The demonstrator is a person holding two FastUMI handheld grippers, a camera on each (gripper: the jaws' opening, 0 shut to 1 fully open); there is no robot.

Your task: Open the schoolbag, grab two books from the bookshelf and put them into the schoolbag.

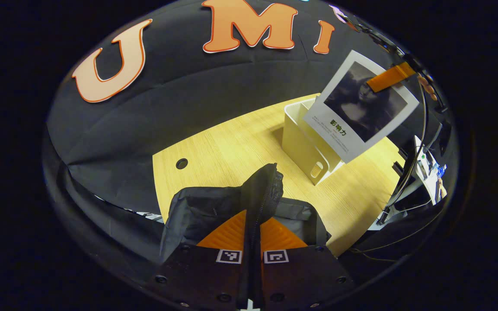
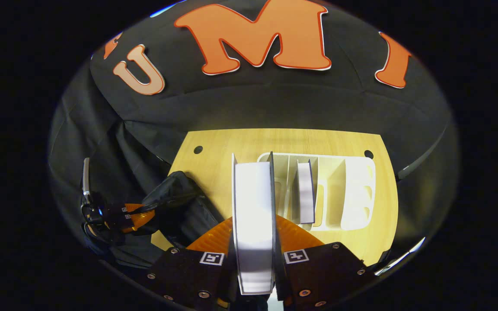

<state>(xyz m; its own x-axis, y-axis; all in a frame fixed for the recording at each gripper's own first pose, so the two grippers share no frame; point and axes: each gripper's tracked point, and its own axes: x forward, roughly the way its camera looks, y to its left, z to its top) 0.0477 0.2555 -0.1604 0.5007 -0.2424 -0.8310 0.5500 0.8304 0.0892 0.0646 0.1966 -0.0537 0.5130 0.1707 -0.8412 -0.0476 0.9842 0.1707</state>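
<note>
The black schoolbag [image 1: 197, 207] sits on the wooden table close in front of me in the left gripper view. My left gripper [image 1: 253, 224] is shut on a raised fold of the bag's zipper edge [image 1: 262, 185], holding it up. A white-covered book [image 1: 361, 108] with a dark picture hangs above the white bookshelf [image 1: 301, 142], pinched by my right gripper [image 1: 394, 74]. In the right gripper view that book [image 2: 253, 194] stands edge-on between both fingers of my right gripper [image 2: 254, 235]. Another book [image 2: 305, 194] stands in the bookshelf [image 2: 355, 190]. The left gripper [image 2: 132, 216] holds the schoolbag [image 2: 175, 190] at left.
The wooden table [image 1: 223, 147] has a round cable hole [image 1: 181, 163] near its far left corner. Cables and small electronics [image 1: 426, 172] sit off the table's right edge. The booth's black cloth wall [image 2: 275, 108] stands right behind the table.
</note>
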